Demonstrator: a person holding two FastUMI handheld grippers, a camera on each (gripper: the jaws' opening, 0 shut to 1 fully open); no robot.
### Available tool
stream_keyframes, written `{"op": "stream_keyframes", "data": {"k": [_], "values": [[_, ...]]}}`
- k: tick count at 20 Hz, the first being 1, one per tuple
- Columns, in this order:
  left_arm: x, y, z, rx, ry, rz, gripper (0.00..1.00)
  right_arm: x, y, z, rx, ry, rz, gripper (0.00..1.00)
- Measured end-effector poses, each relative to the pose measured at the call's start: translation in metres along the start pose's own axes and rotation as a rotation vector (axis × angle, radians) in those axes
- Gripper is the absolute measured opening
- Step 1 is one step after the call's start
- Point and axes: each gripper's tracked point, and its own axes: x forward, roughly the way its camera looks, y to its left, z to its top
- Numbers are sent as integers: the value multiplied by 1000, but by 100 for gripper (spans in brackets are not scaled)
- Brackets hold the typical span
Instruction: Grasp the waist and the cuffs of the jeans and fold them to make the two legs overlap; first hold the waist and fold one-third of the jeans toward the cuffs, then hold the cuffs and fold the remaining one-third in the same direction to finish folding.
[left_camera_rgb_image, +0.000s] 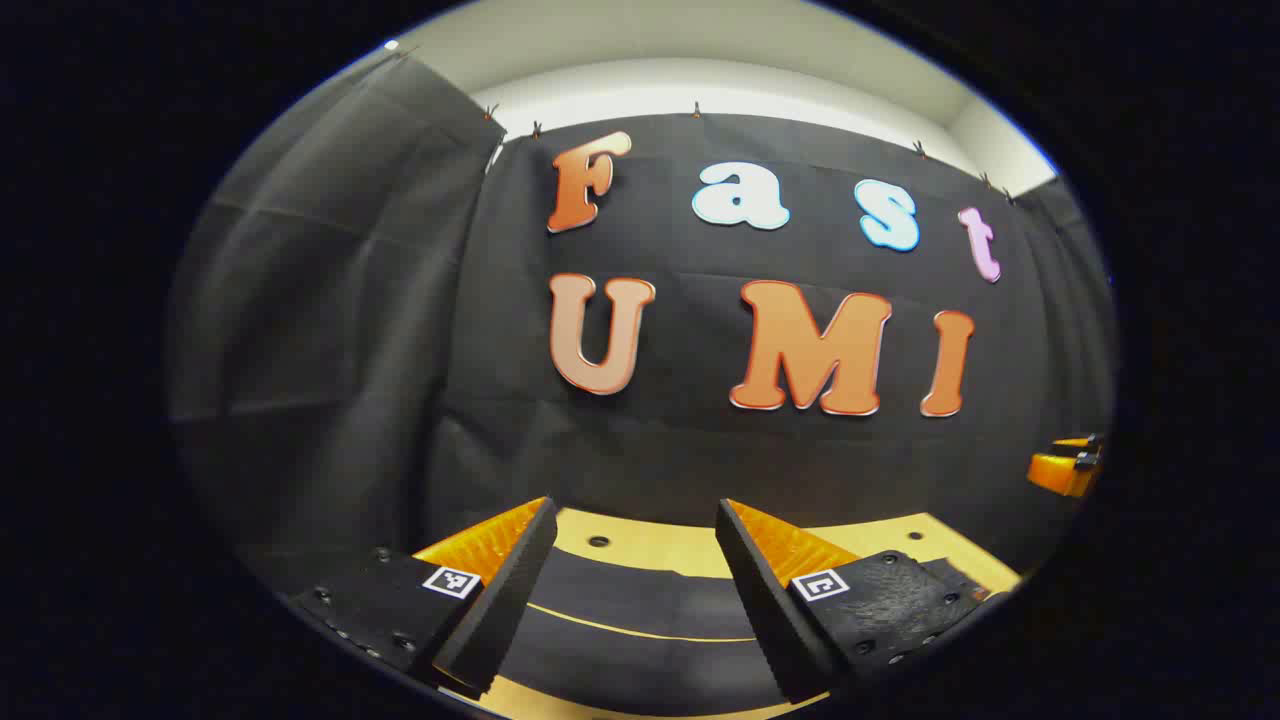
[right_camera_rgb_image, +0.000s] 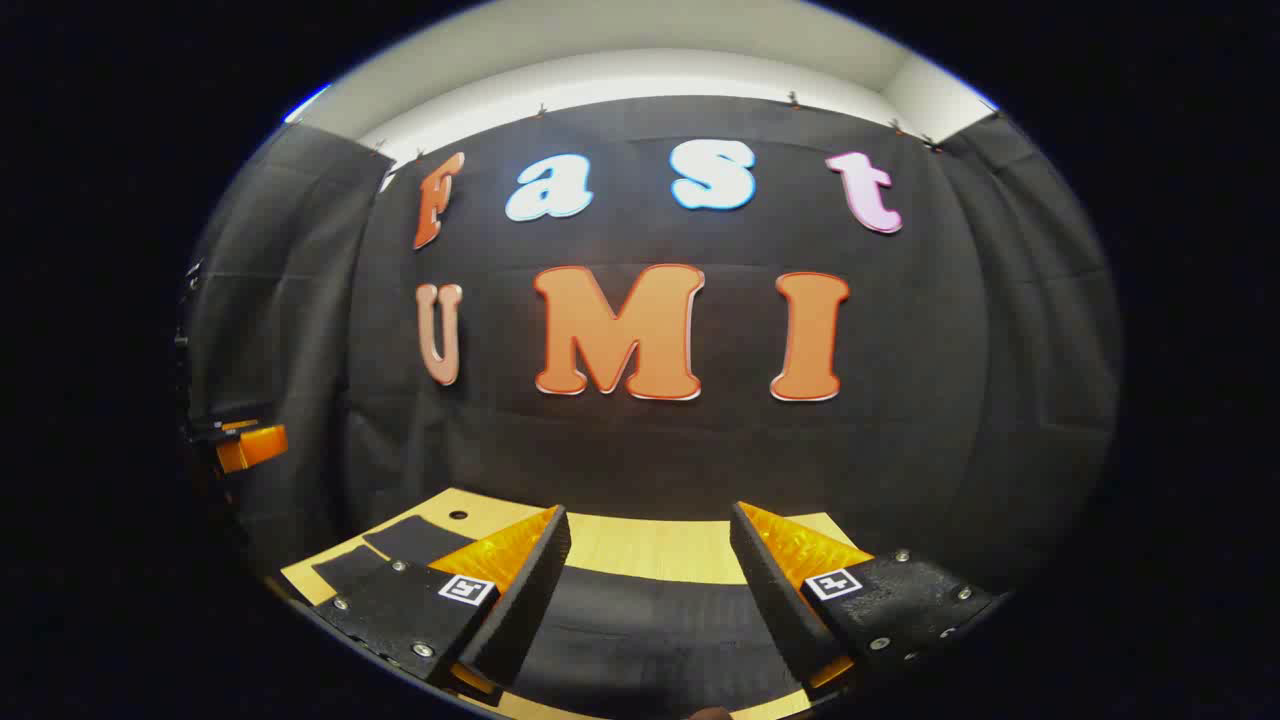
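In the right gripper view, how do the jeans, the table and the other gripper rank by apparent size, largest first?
1. Jeans: the dark cloth spreads widest, though nearness to the camera inflates it.
2. Table: only pale strips show around the jeans.
3. Left gripper: smallest, far off at the left edge.

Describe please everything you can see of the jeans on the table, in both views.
The jeans are dark, almost black cloth, lying flat on the light wooden table. In the left gripper view a thin pale line crosses them, perhaps a seam or an edge. In the right gripper view two dark ends reach toward the left corner of the table, possibly the legs. Both grippers, left and right, are open above the cloth; whether they touch it I cannot tell.
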Motion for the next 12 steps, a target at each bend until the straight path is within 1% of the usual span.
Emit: {"op": "stream_keyframes", "data": {"k": [1,2,3,4,5,7,9,10,11,12], "values": [[-4,-7,1,12,2,-1,94,0,4,0,-8,-1,28,97],[-5,-16,3,15,-2,-12,97,1,6,4,-18,-9,48,97],[-4,-24,6,9,0,-25,97,0,4,6,-31,-19,48,100],[0,-30,8,-11,6,-31,95,-1,1,9,-47,-33,50,100],[2,-36,10,-40,10,-36,97,-1,0,12,-55,-44,56,97],[6,-53,12,-80,1,-83,97,-4,3,9,-47,-40,79,97],[9,-61,12,-71,-13,-114,97,-14,-6,2,-54,-30,67,96],[11,-65,10,-54,-8,-132,97,-15,-12,2,-65,-26,44,100],[15,-69,9,-33,-6,-155,97,-15,-17,3,-67,-22,23,97],[21,-71,8,-13,0,-172,97,-16,-19,3,-58,-16,3,97]]}}
